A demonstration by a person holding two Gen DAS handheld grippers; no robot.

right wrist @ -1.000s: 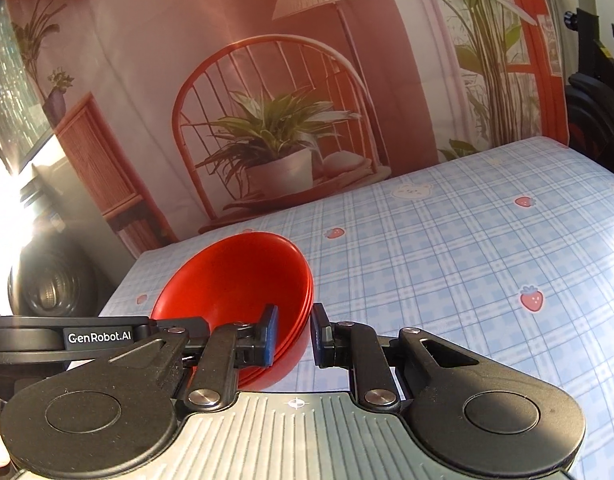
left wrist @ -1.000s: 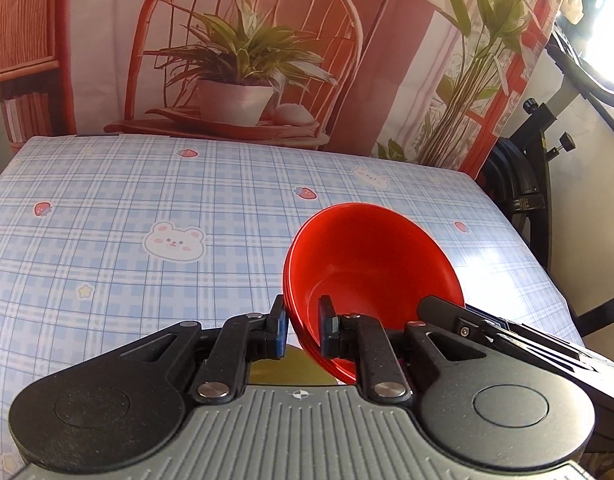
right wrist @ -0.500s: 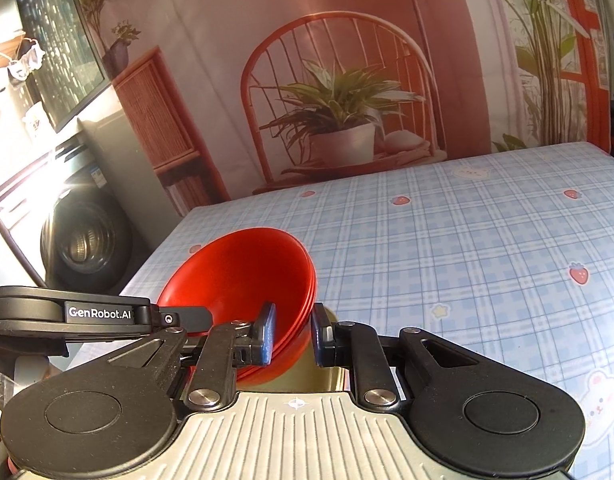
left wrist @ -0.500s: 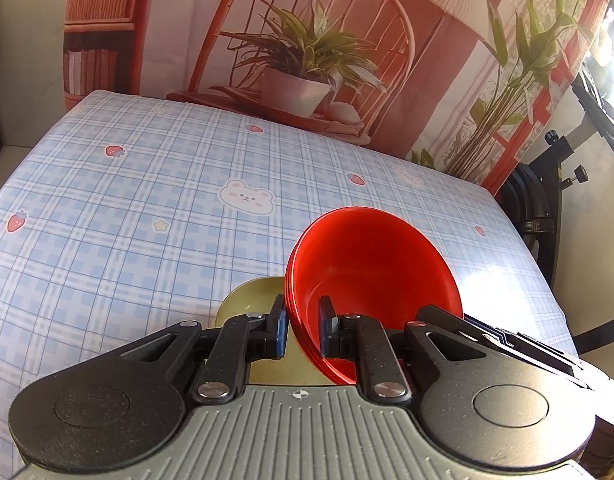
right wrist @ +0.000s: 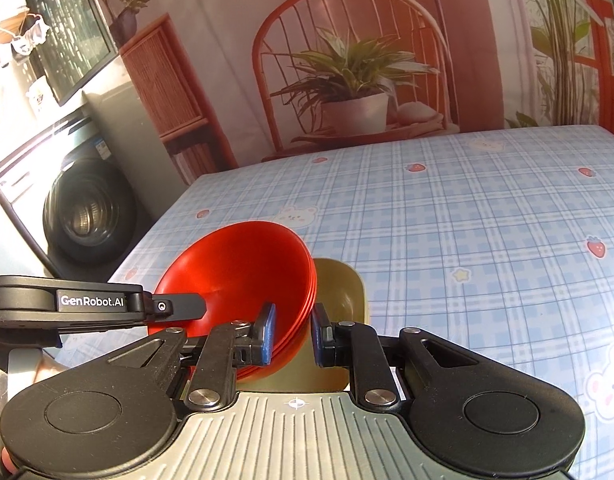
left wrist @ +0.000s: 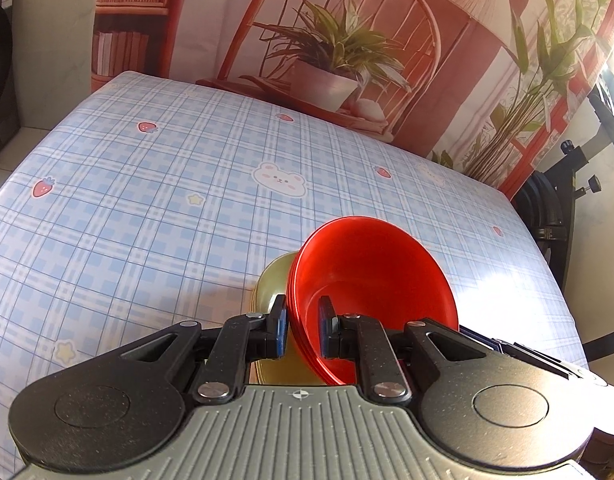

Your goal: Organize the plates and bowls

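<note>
Both grippers have carried the stack of red bowls (left wrist: pixel 371 276) over an olive plate (right wrist: pixel 341 284); left gripper (left wrist: pixel 303 326) and right gripper (right wrist: pixel 293 334) clamp opposite rims.

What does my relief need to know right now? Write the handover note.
Left tool: shut on one side of the rim of the red bowls.
Right tool: shut on the opposite side of that rim.
Things: several nested red bowls, held tilted just above the yellow-green dish on the checked tablecloth.
Done: red bowls stacked and lifted.
Left: probably set the stack down into the dish, then release both tools.
</note>
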